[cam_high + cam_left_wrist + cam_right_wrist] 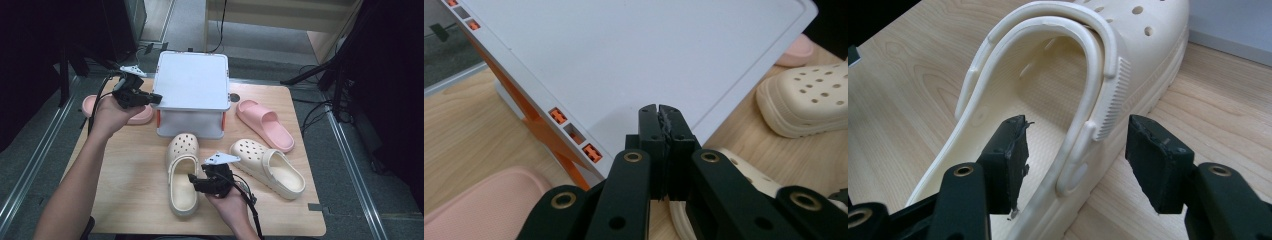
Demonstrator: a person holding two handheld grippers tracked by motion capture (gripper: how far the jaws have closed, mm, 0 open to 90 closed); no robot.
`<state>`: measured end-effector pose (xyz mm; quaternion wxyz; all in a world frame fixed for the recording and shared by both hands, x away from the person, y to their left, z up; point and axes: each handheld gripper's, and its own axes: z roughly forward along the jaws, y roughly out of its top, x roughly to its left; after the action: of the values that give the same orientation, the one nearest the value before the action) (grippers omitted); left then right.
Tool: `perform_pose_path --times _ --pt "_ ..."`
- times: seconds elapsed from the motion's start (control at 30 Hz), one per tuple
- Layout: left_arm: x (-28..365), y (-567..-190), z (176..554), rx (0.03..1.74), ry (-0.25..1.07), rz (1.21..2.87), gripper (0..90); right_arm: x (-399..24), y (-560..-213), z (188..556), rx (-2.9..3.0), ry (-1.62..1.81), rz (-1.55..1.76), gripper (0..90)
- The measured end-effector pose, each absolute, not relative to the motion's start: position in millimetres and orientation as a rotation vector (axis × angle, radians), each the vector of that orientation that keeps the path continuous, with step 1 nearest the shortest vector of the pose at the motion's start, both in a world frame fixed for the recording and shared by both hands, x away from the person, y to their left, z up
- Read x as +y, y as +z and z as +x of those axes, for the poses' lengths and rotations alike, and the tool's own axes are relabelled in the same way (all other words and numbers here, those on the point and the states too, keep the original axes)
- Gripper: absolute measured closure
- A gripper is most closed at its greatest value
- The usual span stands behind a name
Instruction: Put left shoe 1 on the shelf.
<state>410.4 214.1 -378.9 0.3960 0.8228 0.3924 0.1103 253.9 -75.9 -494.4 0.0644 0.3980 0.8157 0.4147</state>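
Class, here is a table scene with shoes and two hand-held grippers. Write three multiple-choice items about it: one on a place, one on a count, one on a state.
1. Where is the white box?
A. at the table's far middle
B. on the floor
C. inside a clog

2. How many pink slides lie on the table?
A. one
B. two
C. four

3. How do the right gripper jaws stand?
A. shut empty
B. open astride the cream clog's side wall
C. clamped on the box

Answers: 1 A, it stands behind the clogs; 2 B, one right of the box, one left; 3 B, pads apart, wall between.

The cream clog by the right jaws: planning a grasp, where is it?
High view: the cream clog lies centre-front, before the white box, its side wall between the open right gripper jaws.
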Motion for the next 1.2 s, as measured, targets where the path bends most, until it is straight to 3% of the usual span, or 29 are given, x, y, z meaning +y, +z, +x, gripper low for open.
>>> perform_pose_path --times 0.17,0.37,0.73,1.2 --pt "214.3 -379.2 411.5 0.988 0.282 2.087 89.5 -70.0 -499.6 256.4 2.468 1.235 1.203 45.1" --pt "217.1 -379.1 409.4 0.998 0.312 2.085 89.5 -66.4 -506.5 262.7 2.471 1.21 1.178 58.8" --pt "219.9 -380.0 406.7 0.999 0.311 2.074 89.4 -74.7 -500.5 282.2 2.521 1.233 1.418 77.7" --pt "220.9 -381.0 403.8 1.016 0.293 2.055 89.1 -68.5 -467.0 301.6 2.472 1.204 1.385 79.6"
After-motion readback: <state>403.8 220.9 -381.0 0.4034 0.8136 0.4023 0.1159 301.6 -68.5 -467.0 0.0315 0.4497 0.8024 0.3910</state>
